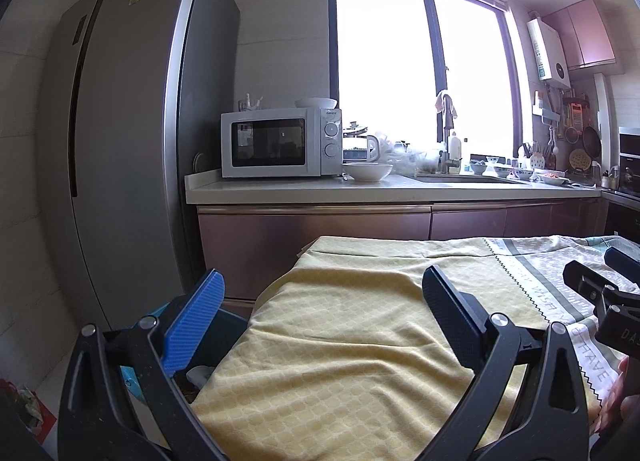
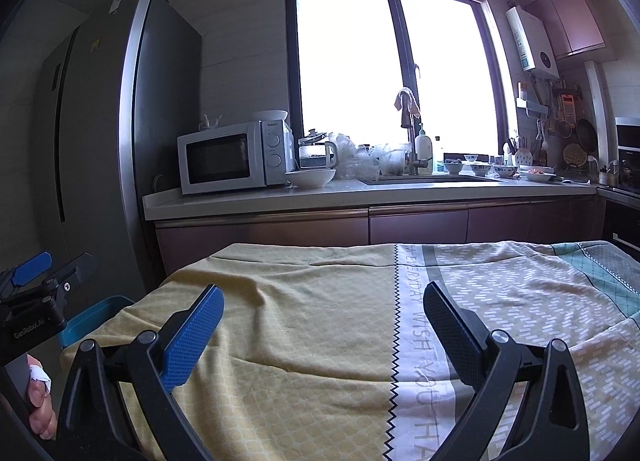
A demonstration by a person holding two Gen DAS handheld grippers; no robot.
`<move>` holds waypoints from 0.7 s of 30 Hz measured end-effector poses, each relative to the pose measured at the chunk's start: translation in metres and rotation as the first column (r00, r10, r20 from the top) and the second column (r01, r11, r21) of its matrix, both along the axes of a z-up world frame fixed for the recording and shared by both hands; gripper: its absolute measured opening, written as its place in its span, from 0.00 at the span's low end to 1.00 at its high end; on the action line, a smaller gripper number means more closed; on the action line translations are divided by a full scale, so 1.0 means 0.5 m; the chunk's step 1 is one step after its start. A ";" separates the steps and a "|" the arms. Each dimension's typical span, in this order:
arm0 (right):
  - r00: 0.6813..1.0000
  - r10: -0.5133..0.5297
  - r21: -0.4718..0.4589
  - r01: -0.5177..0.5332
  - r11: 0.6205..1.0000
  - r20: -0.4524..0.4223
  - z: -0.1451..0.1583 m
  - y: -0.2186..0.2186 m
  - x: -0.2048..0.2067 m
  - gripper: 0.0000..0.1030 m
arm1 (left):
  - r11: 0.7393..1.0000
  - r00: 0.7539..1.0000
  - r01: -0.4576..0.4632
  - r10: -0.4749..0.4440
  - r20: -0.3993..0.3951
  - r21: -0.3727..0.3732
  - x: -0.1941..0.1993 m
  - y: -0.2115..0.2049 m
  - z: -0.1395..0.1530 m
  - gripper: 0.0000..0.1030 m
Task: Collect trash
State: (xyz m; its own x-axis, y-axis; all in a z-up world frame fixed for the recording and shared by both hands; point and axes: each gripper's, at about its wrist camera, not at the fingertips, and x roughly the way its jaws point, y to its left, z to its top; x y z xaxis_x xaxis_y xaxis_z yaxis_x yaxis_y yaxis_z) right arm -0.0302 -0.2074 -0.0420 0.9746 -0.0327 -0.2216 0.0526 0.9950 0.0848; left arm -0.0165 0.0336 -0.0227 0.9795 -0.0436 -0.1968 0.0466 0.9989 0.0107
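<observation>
Left wrist view: left gripper point(image 1: 322, 293) and right gripper point(image 2: 323, 307) are hovering agape, empty; bin point(image 1: 224, 335) at eight o'clock holding scraps (probably light, crushable—pinch gently).

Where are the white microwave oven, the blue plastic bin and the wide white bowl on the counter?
White microwave oven point(image 1: 268, 149): left wrist view, on its dark door window.
Blue plastic bin point(image 2: 94, 317): right wrist view, on its visible rim.
Wide white bowl point(image 2: 310, 178): right wrist view, on its outer side.
</observation>
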 end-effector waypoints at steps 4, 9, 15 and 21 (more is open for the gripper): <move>1.000 0.001 0.002 -0.001 1.000 -0.003 0.001 -0.002 0.003 0.94 | 1.000 1.000 -0.007 0.007 0.008 0.008 -0.002 -0.001 -0.002 0.95; 1.000 0.004 0.002 -0.004 1.000 -0.006 0.000 -0.002 0.004 0.94 | 1.000 1.000 -0.009 0.009 0.014 0.012 -0.005 -0.004 -0.001 0.95; 1.000 0.005 0.004 -0.005 1.000 -0.006 0.001 -0.003 0.005 0.94 | 1.000 1.000 -0.015 0.015 0.020 0.015 -0.006 -0.002 0.002 0.95; 1.000 0.005 0.005 -0.005 1.000 -0.007 0.001 -0.004 0.005 0.94 | 1.000 1.000 -0.018 0.018 0.018 0.017 -0.004 -0.001 0.004 0.95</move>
